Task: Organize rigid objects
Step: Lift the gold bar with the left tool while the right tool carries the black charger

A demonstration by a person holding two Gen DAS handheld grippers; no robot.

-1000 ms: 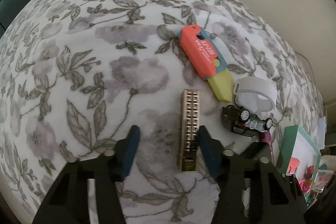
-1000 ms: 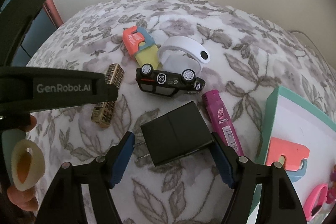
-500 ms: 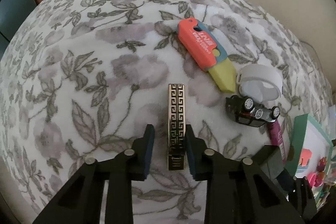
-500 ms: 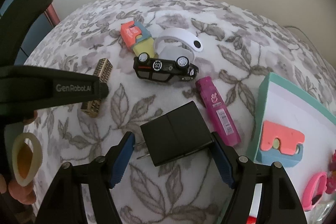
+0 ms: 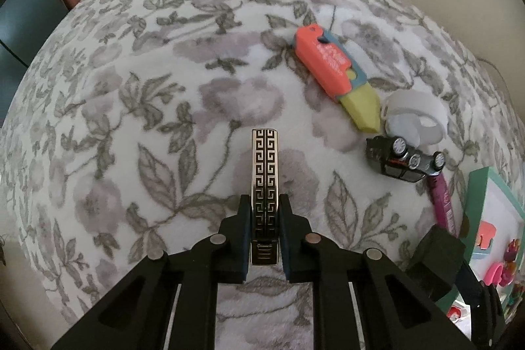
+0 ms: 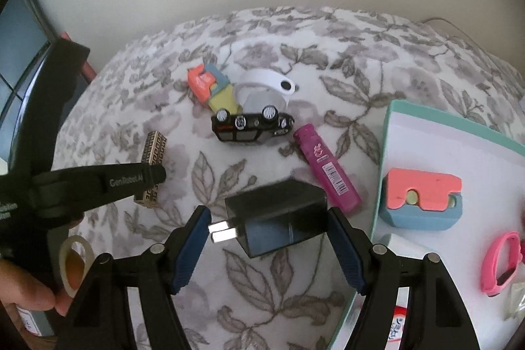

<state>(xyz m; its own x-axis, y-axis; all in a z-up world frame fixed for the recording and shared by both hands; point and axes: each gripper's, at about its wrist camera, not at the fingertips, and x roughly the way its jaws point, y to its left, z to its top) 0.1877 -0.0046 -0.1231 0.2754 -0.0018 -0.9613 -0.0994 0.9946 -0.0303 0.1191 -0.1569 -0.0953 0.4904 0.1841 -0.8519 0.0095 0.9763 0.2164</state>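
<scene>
Left wrist view: the left gripper (image 5: 265, 228), whose jaws stood wide around the gold bar (image 5: 265, 173) a second ago, is now clamped tight on the bar's near end, the bar pointing straight away over the floral blanket (image 5: 131, 94). Right wrist view: the right gripper (image 6: 269, 246) has come closer to the black charger (image 6: 279, 215), which now looks tipped up between its wide-spread fingers; whether the fingers touch it cannot be told. The gripper's jaws are no narrower than before.

Toward the blanket's far edge lie an orange-and-yellow toy (image 6: 211, 86), a white ring (image 6: 265, 84) and a toy car (image 6: 251, 127) on its side, bunched together, with a magenta tube (image 6: 325, 169) just right of the car.

At the blanket's right edge sits a teal-rimmed tray (image 6: 387, 133). It holds an orange-and-blue block (image 6: 423, 199) and a pink band (image 6: 502, 261); other items at its near end are too cropped to identify.
</scene>
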